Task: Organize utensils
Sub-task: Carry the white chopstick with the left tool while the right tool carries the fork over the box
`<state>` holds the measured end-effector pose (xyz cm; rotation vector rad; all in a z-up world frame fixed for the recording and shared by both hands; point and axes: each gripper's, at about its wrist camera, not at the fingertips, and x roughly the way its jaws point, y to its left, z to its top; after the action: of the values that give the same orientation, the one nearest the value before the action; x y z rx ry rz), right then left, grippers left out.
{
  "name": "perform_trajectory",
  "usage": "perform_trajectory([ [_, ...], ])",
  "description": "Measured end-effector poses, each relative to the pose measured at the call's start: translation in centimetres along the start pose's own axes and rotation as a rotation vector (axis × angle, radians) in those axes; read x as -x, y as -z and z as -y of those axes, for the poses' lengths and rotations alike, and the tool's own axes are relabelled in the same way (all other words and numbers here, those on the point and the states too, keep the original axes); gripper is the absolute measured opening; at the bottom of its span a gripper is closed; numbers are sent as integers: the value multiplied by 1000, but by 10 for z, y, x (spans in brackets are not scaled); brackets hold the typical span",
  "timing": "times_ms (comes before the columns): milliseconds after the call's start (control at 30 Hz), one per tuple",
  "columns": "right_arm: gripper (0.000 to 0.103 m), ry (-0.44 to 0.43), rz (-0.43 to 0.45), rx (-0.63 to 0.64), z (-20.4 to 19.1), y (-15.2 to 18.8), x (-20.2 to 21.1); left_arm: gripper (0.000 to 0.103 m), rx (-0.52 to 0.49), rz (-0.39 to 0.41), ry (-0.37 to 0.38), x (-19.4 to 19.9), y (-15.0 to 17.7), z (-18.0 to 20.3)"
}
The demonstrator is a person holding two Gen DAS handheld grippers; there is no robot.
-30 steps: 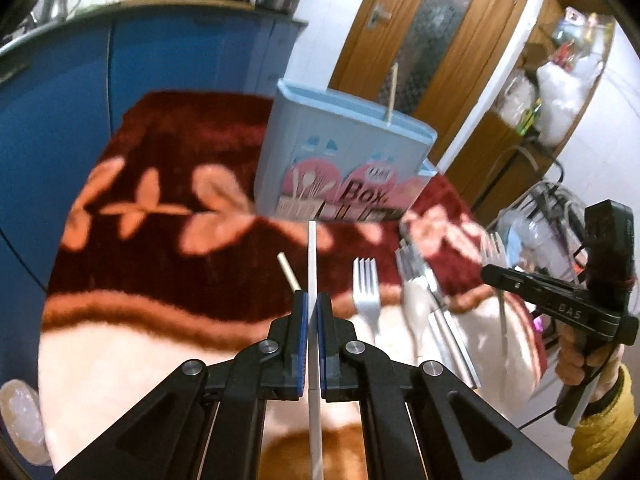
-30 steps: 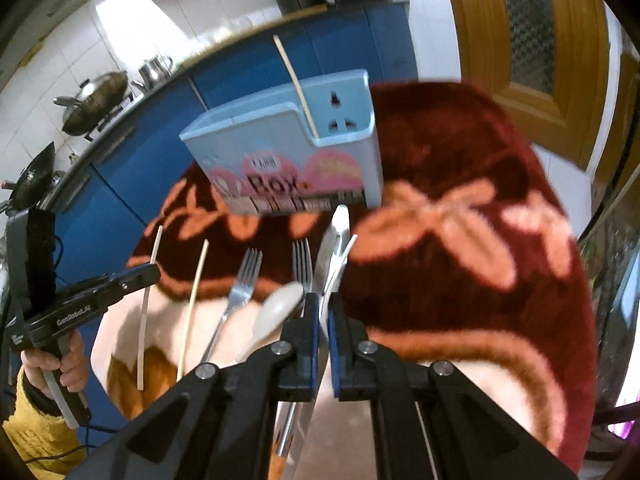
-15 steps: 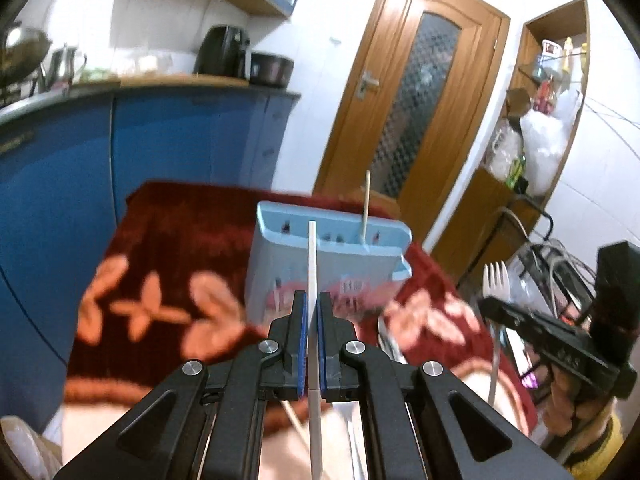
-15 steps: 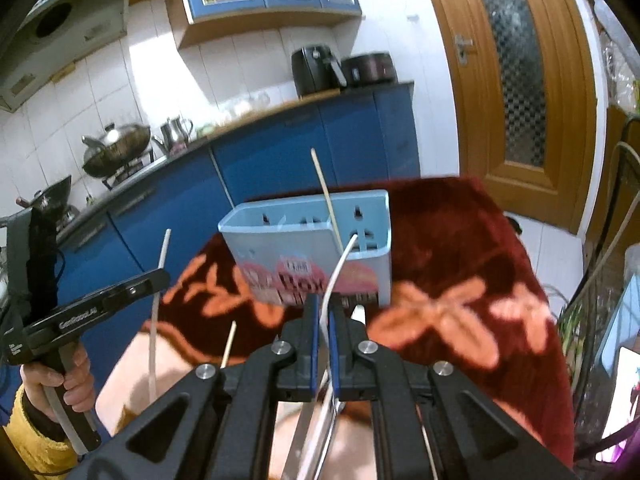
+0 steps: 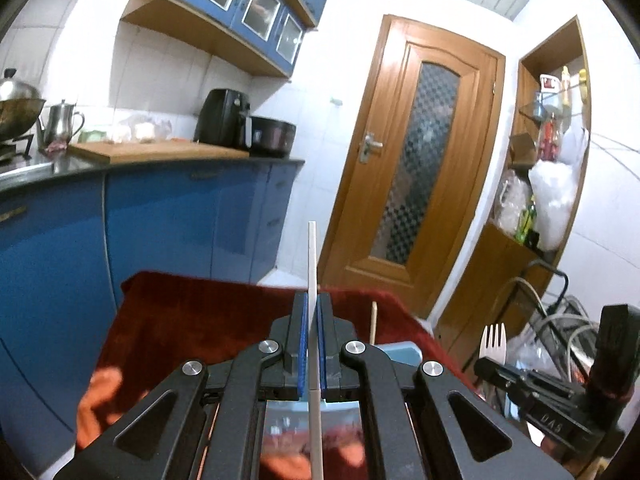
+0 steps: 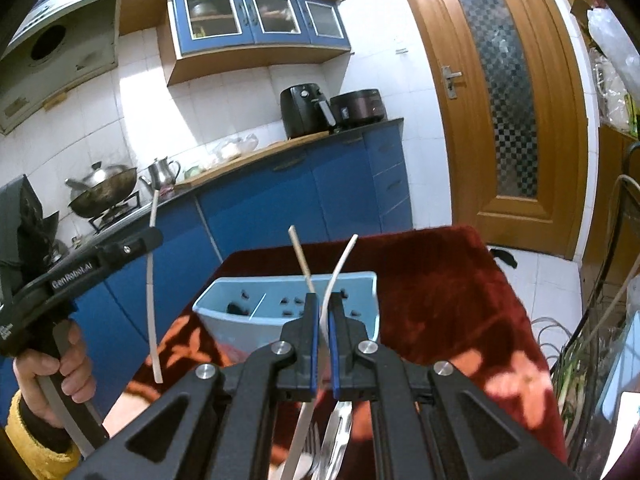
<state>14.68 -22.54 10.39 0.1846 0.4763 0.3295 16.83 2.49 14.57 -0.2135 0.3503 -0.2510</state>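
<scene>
My left gripper (image 5: 312, 344) is shut on a white chopstick (image 5: 311, 256) held upright above the table; it shows from outside in the right wrist view (image 6: 150, 280). My right gripper (image 6: 323, 332) is shut on a fork (image 6: 340, 268), whose handle curves up between the jaws; its tines show in the left wrist view (image 5: 494, 346). The light blue utensil box (image 6: 280, 312) stands on the red cloth just beyond the right gripper, with a wooden chopstick (image 6: 300, 258) leaning in it. The box is mostly hidden under the left gripper (image 5: 404, 352).
A red and cream flowered cloth (image 6: 440, 280) covers the table. More cutlery (image 6: 316, 452) lies below the right gripper. Blue kitchen cabinets (image 5: 160, 220) run behind and to the left. A wooden door (image 5: 412, 160) and cluttered shelves (image 5: 544, 184) stand at the right.
Both grippers rose from the table with their utensils. The left lifted the white chopstick above the box; the right lifted the fork off the cloth toward the box.
</scene>
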Motion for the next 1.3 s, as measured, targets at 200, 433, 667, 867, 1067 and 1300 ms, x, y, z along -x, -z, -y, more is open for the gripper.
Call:
perform_trajectory([
  [200, 6, 48, 62, 28, 1, -23, -15, 4, 2, 70, -19, -22, -21, -3],
  [433, 6, 109, 140, 62, 1, -44, -33, 4, 34, 141, -54, -44, -24, -12],
  [667, 6, 131, 174, 89, 1, -49, -50, 4, 79, 158, -67, -58, -12, -22],
  [867, 6, 121, 173, 73, 6, -47, -63, 4, 73, 181, -77, -62, -5, -21],
  [1067, 6, 111, 172, 67, 12, -42, -75, 4, 30, 208, -91, -64, 12, -15],
  [1300, 6, 113, 160, 111, 9, -32, -86, 4, -17, 190, -96, -67, 33, -12],
])
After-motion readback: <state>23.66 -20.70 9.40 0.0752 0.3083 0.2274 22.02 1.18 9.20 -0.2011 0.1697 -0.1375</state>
